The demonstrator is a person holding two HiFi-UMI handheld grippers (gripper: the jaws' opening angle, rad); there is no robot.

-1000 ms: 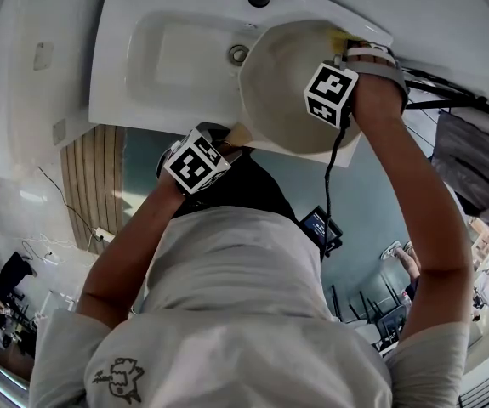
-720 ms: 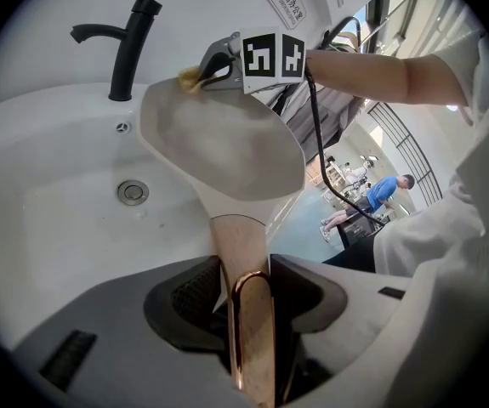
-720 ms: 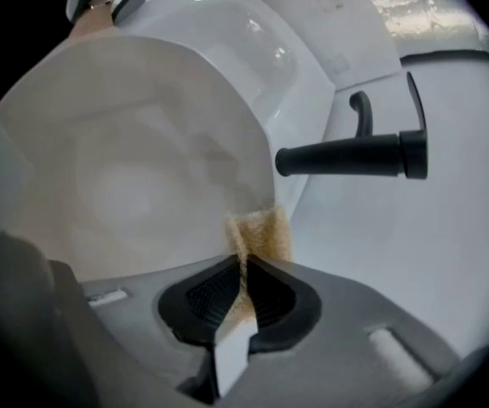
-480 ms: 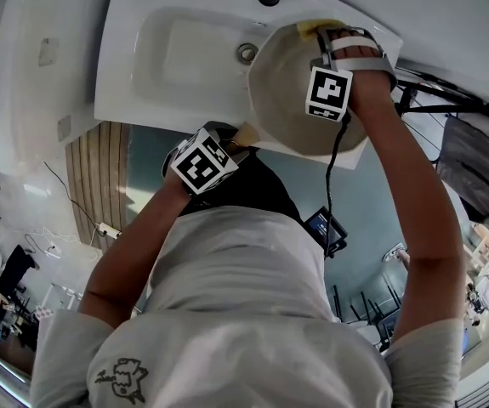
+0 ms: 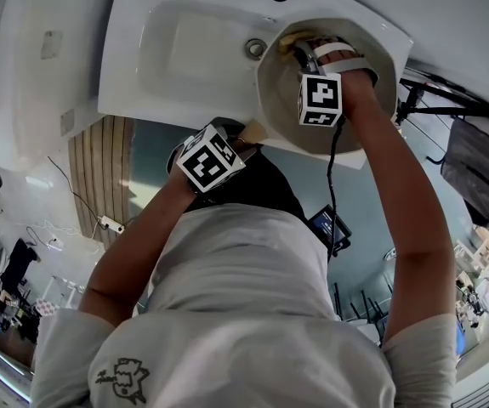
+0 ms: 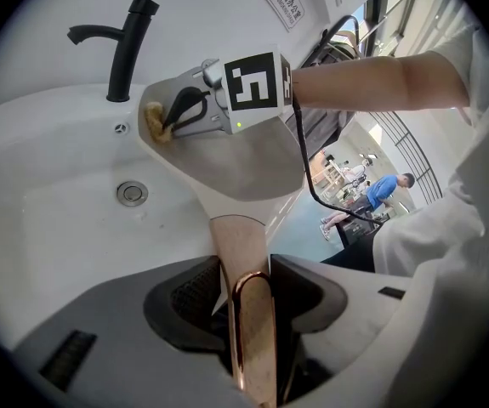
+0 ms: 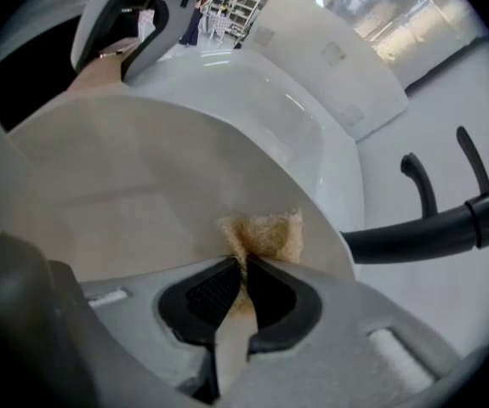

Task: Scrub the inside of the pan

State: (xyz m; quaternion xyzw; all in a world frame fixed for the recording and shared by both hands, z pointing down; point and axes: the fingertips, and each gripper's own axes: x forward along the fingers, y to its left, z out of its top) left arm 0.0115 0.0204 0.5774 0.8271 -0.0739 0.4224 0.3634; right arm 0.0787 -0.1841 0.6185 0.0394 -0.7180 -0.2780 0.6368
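Left gripper view: left hand-held gripper [image 6: 242, 272] is clamping the copper handle [image 6: 253, 330] of the round beige pan [image 6: 244, 164], steadying it; right hand-held gripper [image 7: 242, 272] is pinching a tan sponge [image 7: 267, 232], pressing it against the inner wall just ahead.

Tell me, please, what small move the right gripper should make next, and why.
Probably drag the sponge from the far rim across the inside of the pan toward its centre. The right gripper is shut on the sponge, which lies against the wall right at the rim near the faucet. Most of the inside lies beyond it, and the left gripper clamps the handle.
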